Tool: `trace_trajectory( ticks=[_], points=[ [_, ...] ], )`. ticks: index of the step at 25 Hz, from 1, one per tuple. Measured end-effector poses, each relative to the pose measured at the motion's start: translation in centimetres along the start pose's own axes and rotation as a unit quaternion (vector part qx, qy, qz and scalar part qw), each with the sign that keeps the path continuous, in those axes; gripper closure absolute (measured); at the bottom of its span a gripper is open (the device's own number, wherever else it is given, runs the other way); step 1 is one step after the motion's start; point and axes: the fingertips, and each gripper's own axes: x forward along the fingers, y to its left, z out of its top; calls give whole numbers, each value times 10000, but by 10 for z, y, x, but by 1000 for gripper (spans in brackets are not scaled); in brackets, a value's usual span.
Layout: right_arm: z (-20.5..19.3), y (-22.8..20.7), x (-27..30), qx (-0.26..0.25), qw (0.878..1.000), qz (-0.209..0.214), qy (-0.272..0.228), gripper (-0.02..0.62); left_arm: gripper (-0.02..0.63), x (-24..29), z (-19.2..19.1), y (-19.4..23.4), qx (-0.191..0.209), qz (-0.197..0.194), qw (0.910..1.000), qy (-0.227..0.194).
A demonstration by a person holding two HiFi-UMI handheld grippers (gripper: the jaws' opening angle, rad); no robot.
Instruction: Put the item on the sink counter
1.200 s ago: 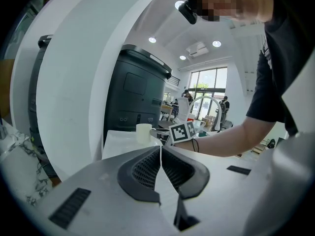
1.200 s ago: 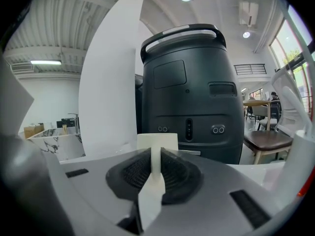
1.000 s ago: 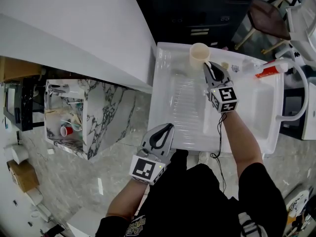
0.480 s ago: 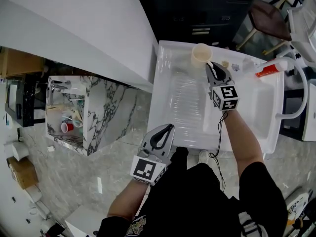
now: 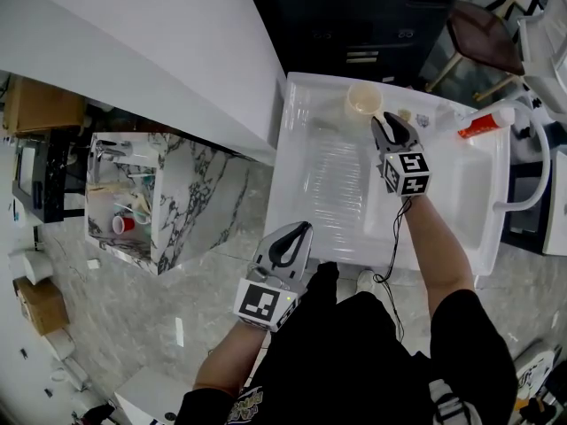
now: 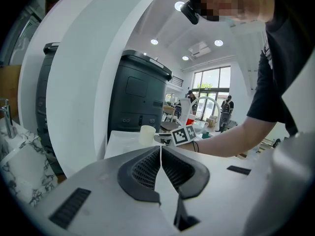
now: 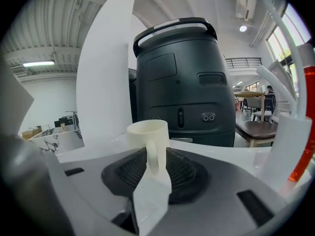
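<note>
The cream mug (image 5: 364, 100) stands upright on the white sink bench (image 5: 323, 193), near its far edge, with its handle turned toward the right gripper (image 5: 386, 124). That gripper's fingers have just been opening and now stand apart on either side of the handle without pressing on it. The left gripper (image 5: 299, 233) hangs over the near edge of the bench, well apart from the mug, its fingers closed together on nothing, while a red-and-white tube (image 5: 484, 124) lies farther to the right
</note>
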Motion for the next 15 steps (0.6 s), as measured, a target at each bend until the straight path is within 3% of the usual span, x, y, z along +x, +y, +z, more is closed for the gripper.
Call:
trace_trajectory(
  ticks=[10, 15],
  points=[
    [-10, 2, -31, 6, 9999, 55, 139, 407, 584, -1, 7, -14, 94, -13, 9999, -92],
    [-8, 7, -65, -31, 9998, 184, 90, 443, 584, 1, 14, -32, 169, -33, 9997, -182]
  ],
)
